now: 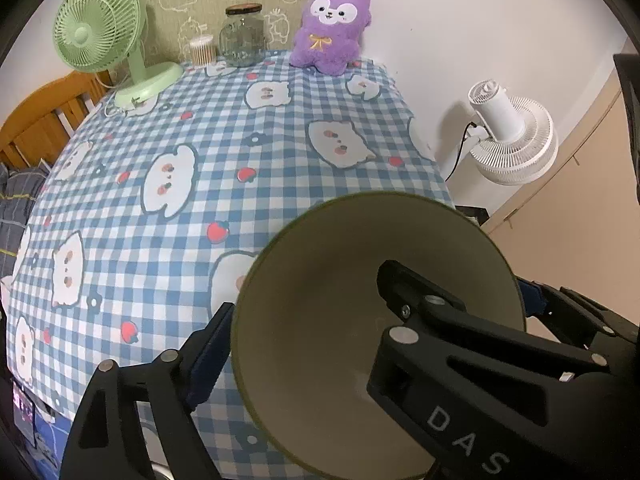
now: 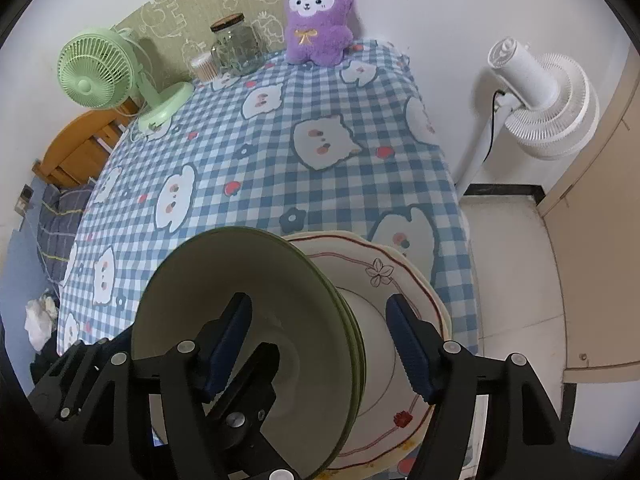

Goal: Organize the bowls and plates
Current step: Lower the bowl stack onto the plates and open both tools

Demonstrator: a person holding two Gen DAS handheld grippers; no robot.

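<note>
A stack of green-rimmed bowls [image 2: 240,272], cream inside, rests on a white scalloped plate [image 2: 384,268] with a red line and a flower, at the table's near right corner. My right gripper [image 2: 318,346] straddles the stack's right rim, one finger inside the top bowl and the other over the plate. There is a gap on both sides, so it is open. My left gripper [image 1: 320,356] is open at the left rim of the bowl [image 1: 320,272]. Its left pad [image 1: 212,356] sits just outside the wall. Its other finger is hidden behind the right gripper's finger [image 1: 420,308].
At the far edge of the blue checked tablecloth [image 1: 200,128] stand a green desk fan [image 1: 96,24], a glass jar [image 1: 242,36], a tub of cotton swabs [image 1: 200,50] and a purple plush toy [image 1: 328,28]. A white floor fan [image 1: 508,136] stands right of the table.
</note>
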